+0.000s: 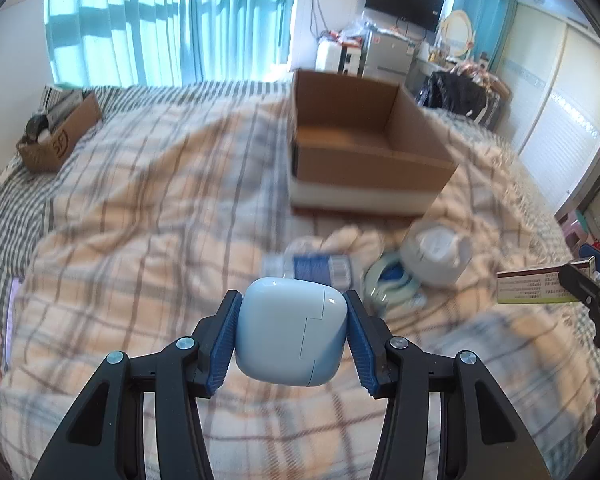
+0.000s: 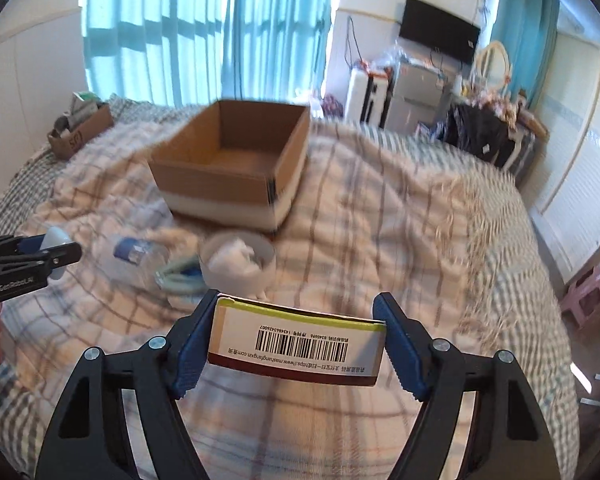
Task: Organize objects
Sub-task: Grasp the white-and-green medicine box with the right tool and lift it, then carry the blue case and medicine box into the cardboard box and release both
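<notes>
An open cardboard box [image 2: 228, 160] sits on the plaid bed [image 2: 380, 240]. Right gripper [image 2: 300, 344] clamps a carton [image 2: 296, 344] bearing a barcode and "mashangfangxin.com". Left gripper [image 1: 291, 334], marked "GenRobot.AI", grips a pale blue earbud case [image 1: 291, 332], both held above the blanket.

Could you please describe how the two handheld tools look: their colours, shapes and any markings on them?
Both look alike. The left tool and the right tool each have angular black arms with triangular cut-outs and round silver bolts at the joints. The fingers carry blue ribbed pads. Seen from the right wrist view, the left tool's black body shows white lettering, too blurred to read surely. No cables or sleeves are visible.
</notes>
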The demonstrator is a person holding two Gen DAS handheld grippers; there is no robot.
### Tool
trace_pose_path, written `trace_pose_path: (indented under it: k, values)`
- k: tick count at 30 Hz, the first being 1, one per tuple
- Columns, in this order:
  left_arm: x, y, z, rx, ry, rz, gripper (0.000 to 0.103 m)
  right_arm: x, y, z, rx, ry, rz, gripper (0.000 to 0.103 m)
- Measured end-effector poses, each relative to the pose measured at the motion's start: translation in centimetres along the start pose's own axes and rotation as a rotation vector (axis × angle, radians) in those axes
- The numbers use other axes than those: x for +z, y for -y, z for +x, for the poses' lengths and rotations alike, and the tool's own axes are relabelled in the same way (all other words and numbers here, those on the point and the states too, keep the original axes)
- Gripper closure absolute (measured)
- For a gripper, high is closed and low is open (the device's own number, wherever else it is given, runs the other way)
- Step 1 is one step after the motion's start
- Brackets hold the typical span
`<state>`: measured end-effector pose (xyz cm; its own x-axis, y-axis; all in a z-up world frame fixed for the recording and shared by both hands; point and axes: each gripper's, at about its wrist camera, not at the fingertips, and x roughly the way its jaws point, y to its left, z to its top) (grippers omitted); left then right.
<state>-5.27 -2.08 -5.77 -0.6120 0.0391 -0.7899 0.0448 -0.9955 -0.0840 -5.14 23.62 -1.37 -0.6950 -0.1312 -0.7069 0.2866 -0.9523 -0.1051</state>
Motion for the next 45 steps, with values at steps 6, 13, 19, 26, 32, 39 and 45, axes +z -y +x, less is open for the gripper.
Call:
trace_pose_path:
  k: [6,13,19,26,32,39,45]
  values:
    - [4.2,1.0,-1.9,-0.013,0.074,0.014,0.051,3.8,-1.4,-2.2,0.016,0.091,-0.062,0.027]
    - [9.1,1.7,-2.7,-0.023,0.147,0.041,0.051,8.8,-3.1,-3.3,0.045,0.182,-0.103,0.027]
    - [12.5,1.3,-1.2,-0.045,0.156,0.035,0.051,12.9,-4.5,-1.8,0.05,0.219,-0.123,0.027]
    - [16.0,1.5,3.3,-0.05,0.141,0.066,0.051,17.2,-4.6,2.6,0.05,0.226,-0.104,0.027]
    - [17.9,2.6,8.6,-0.081,0.094,0.076,0.051,19.6,-3.8,9.2,0.067,0.173,-0.058,0.027]
    - [17.2,4.1,13.7,-0.11,0.056,0.113,0.051,18.1,-2.2,14.7,0.071,0.124,0.002,0.027]
    - [16.9,4.6,14.1,-0.15,0.048,0.102,0.039,17.8,-1.2,15.5,0.08,0.138,0.033,0.019]
